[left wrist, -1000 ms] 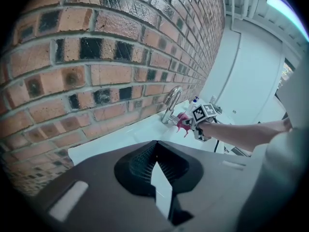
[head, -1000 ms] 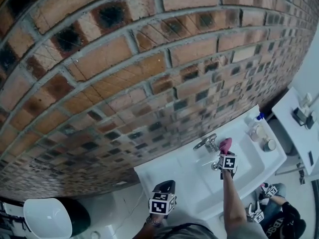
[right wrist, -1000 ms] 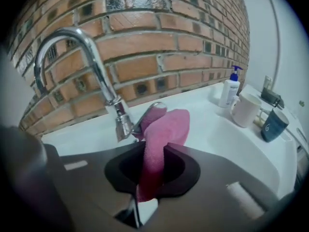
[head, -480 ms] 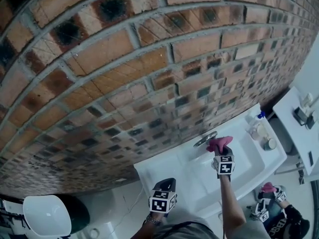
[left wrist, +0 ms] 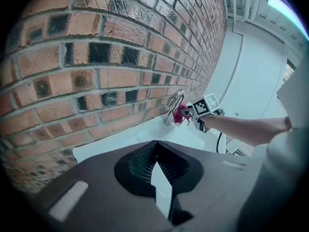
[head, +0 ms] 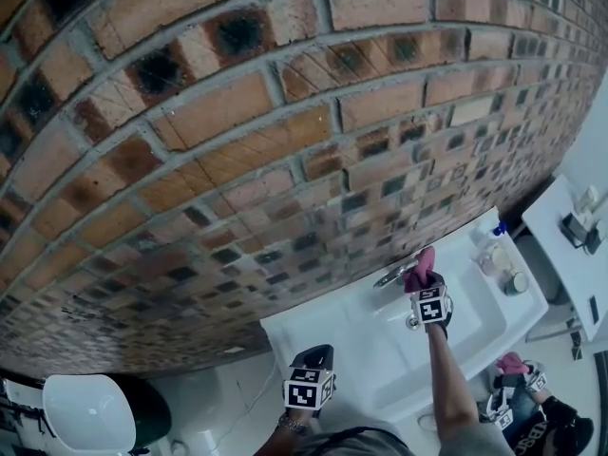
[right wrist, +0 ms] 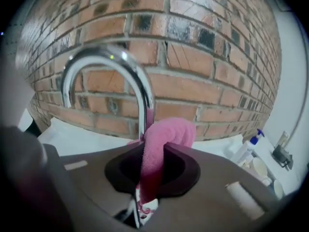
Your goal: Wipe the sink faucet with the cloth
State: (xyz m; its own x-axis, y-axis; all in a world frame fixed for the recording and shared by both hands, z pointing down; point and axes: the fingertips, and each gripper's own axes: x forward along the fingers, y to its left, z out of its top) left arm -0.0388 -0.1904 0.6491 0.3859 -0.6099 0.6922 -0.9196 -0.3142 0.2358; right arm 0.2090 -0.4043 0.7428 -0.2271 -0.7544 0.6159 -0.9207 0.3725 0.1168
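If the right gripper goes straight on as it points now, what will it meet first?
Probably the faucet, just ahead: the cloth in the right gripper seems to touch it.

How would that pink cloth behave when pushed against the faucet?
Probably floppy: the cloth bends over above the right gripper pinching it. It would likely mould round the faucet rather than push it. Its fuzzy pile suggests it's light and not slippery.

We see a pink cloth (right wrist: 164, 139), a shiny silver faucet (right wrist: 145, 95), a white sink (head: 361, 340) and a wall (head: 285, 112) of red-brown bricks with black blotches and grey mortar; at 3 o'clock, a blue-capped bottle (head: 486, 240).
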